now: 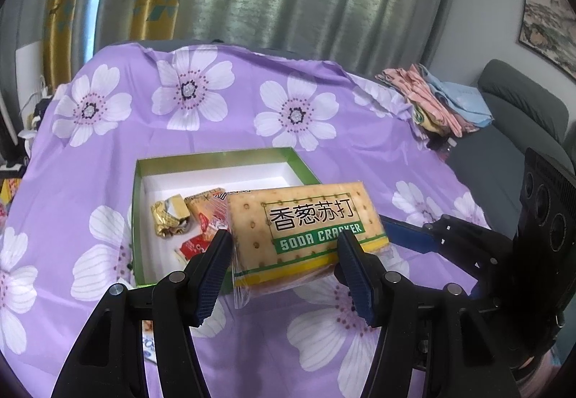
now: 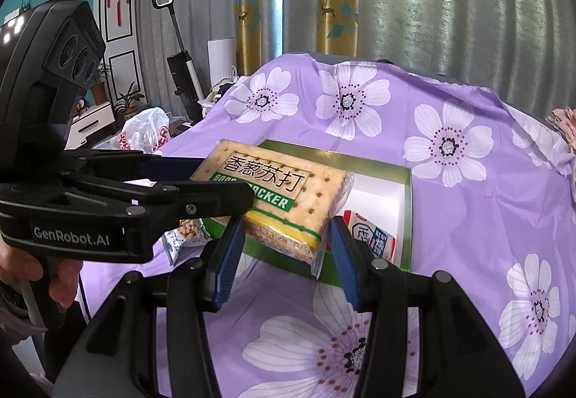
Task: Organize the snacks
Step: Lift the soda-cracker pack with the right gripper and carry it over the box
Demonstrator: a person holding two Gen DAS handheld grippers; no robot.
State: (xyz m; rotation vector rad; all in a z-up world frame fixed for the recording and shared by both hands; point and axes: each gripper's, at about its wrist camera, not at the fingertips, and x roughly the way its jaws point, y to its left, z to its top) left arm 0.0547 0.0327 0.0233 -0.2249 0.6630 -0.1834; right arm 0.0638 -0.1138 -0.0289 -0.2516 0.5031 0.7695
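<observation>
My left gripper point(image 1: 284, 247) has its fingers point(image 1: 212, 265) clamped on one end of the cracker packet point(image 1: 306, 225); my right gripper point(image 2: 284, 243) has its fingers point(image 2: 225, 254) closed on the other end, so both hold the packet between them; it hangs tilted in the air, just above the near edge of the green box point(image 1: 216, 157); inside the box lie a gold-wrapped sweet point(image 1: 169, 218) and some red and orange wrappers point(image 1: 205, 214); the box sits on the purple flowered cloth point(image 1: 108, 153) over the surface; folded cloths point(image 1: 435, 99) lie at the far corner.
</observation>
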